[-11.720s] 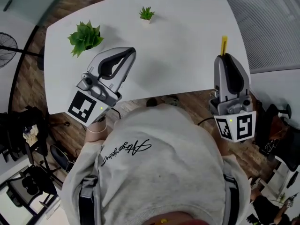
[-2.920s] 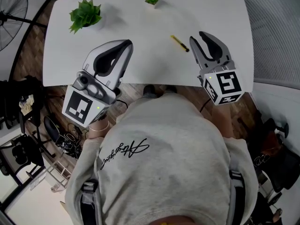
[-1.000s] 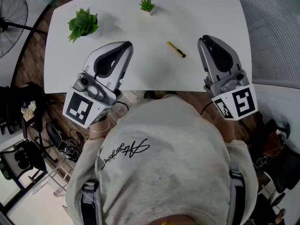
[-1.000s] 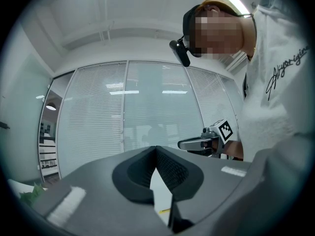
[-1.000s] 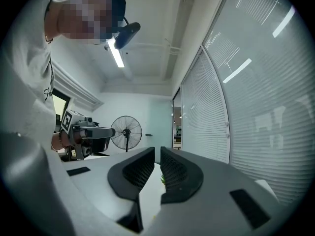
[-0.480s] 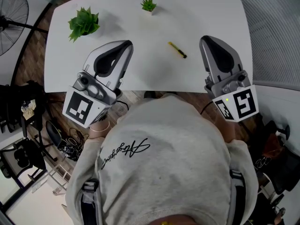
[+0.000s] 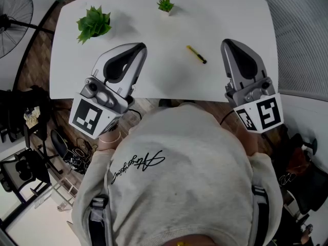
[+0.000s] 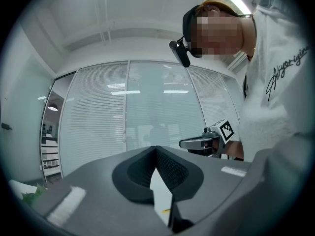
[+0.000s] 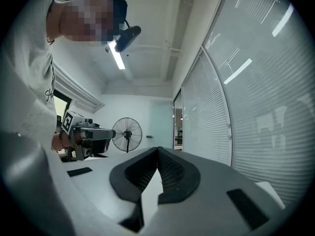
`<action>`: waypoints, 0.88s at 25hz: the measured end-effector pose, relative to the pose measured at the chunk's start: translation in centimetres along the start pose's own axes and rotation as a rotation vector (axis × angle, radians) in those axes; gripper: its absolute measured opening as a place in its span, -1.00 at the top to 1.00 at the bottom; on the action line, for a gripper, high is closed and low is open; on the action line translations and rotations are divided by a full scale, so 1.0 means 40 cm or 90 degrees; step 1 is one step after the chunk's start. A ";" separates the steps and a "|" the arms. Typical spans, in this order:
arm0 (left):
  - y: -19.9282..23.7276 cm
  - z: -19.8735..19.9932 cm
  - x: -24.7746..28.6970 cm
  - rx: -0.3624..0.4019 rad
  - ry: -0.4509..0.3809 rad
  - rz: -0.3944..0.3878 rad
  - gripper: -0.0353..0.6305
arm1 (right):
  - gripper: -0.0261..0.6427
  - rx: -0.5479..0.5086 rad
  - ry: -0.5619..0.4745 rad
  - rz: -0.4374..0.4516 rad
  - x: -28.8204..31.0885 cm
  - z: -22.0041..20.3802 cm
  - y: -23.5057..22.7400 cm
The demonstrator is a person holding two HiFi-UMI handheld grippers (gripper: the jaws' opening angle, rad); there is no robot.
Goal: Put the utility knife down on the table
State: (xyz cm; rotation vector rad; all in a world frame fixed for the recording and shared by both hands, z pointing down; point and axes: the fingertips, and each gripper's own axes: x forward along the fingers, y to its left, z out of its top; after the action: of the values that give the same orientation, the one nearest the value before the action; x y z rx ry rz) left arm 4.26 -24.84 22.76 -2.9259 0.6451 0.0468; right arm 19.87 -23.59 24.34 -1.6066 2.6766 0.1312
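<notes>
Utility knife [image 7: 196, 54] lies flat on white bench [image 7: 154, 32], between the 2 grippers. Left gripper [image 7: 139, 47]: fingers together, empty. Right gripper [image 7: 227, 43]: fingers together, empty.

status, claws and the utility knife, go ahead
Left claw shut, empty. Right claw shut, empty. Utility knife flat on table, clear of both. Nothing in the way.

I have my left tool [image 7: 139, 47] and right tool [image 7: 226, 43] held level, tips just over the near edge of the surface [image 7: 169, 83], well apart, each with jaws closed together on nothing.
</notes>
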 end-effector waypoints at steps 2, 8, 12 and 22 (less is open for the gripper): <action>0.001 -0.001 0.000 0.000 0.001 0.000 0.93 | 0.91 -0.004 -0.005 -0.003 0.000 0.002 -0.001; 0.005 -0.001 0.000 -0.002 -0.002 0.003 0.93 | 0.91 -0.004 -0.007 -0.003 0.002 0.005 -0.001; 0.005 -0.002 0.001 -0.003 -0.003 0.001 0.93 | 0.91 -0.008 -0.004 -0.002 0.004 0.004 0.000; 0.007 -0.002 -0.001 -0.004 -0.001 0.001 0.93 | 0.91 -0.010 0.004 0.004 0.009 -0.001 0.009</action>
State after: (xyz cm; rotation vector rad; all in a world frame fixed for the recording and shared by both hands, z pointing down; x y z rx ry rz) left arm 4.10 -25.07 22.81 -2.9304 0.6490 0.0502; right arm 19.39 -23.73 24.37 -1.6057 2.6930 0.1484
